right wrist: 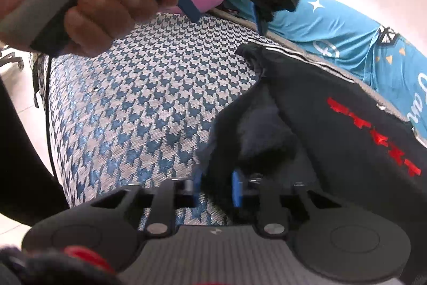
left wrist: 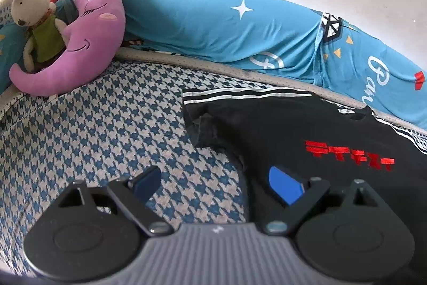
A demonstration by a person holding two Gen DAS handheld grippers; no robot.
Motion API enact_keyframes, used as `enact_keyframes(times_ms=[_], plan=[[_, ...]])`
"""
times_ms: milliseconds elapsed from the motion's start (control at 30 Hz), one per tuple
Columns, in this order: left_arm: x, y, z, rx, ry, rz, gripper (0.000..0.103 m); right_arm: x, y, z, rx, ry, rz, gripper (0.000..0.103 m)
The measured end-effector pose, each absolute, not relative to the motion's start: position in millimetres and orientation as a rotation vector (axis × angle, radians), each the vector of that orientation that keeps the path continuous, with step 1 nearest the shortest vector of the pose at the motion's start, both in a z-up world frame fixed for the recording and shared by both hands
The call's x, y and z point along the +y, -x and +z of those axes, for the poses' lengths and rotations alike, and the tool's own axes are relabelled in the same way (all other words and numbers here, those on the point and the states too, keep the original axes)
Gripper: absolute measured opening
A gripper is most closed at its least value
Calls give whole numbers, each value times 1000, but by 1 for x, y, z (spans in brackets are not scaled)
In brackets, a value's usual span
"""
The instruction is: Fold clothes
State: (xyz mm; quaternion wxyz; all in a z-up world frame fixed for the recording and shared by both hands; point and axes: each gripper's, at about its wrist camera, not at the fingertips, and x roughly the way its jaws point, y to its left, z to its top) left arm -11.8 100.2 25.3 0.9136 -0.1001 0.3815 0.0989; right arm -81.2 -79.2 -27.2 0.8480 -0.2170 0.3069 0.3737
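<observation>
- Black T-shirt (left wrist: 307,130) with red lettering and white stripes is spread on the houndstooth mattress (left wrist: 106,124), right beside the blue bedding roll (left wrist: 213,26).
- Left gripper (left wrist: 216,186) hovers over the shirt's edge, jaws wide apart, nothing between them.
- Right gripper (right wrist: 216,187) has its blue pads pinched on a lifted fold of the shirt's edge (right wrist: 213,151).
- Person's hand (right wrist: 88,7) grips the other tool's handle overhead.

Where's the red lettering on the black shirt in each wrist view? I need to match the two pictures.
Left wrist: red lettering, right of centre, beyond the right finger.
Right wrist: red lettering, far right, running diagonally down.
Shared landmark: white star on the blue pillow.
</observation>
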Motion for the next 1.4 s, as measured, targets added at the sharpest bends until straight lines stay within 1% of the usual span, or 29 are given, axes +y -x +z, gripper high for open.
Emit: enact_keyframes(times_ms=[67, 200, 400, 600, 767, 967, 1267, 1367, 1400], plan=[[103, 12, 24, 789, 214, 209, 92, -85, 72, -21, 639, 405, 774, 12], [106, 13, 24, 779, 214, 234, 92, -102, 48, -2, 626, 254, 740, 11], [103, 9, 22, 784, 221, 243, 92, -129, 12, 25, 602, 23, 671, 11], [87, 1, 17, 813, 213, 193, 92, -169, -31, 29, 630, -156, 385, 14], [78, -4, 13, 828, 202, 165, 92, -192, -32, 40, 605, -186, 330, 14], [77, -6, 12, 825, 204, 161, 92, -192, -19, 43, 619, -148, 443, 14], [76, -8, 12, 827, 212, 154, 92, -162, 3, 19, 643, 25, 579, 15], [75, -8, 12, 824, 216, 154, 92, -154, 0, 12, 660, 20, 584, 15], [76, -8, 12, 824, 220, 155, 92, -153, -3, 10, 668, 8, 578, 17]])
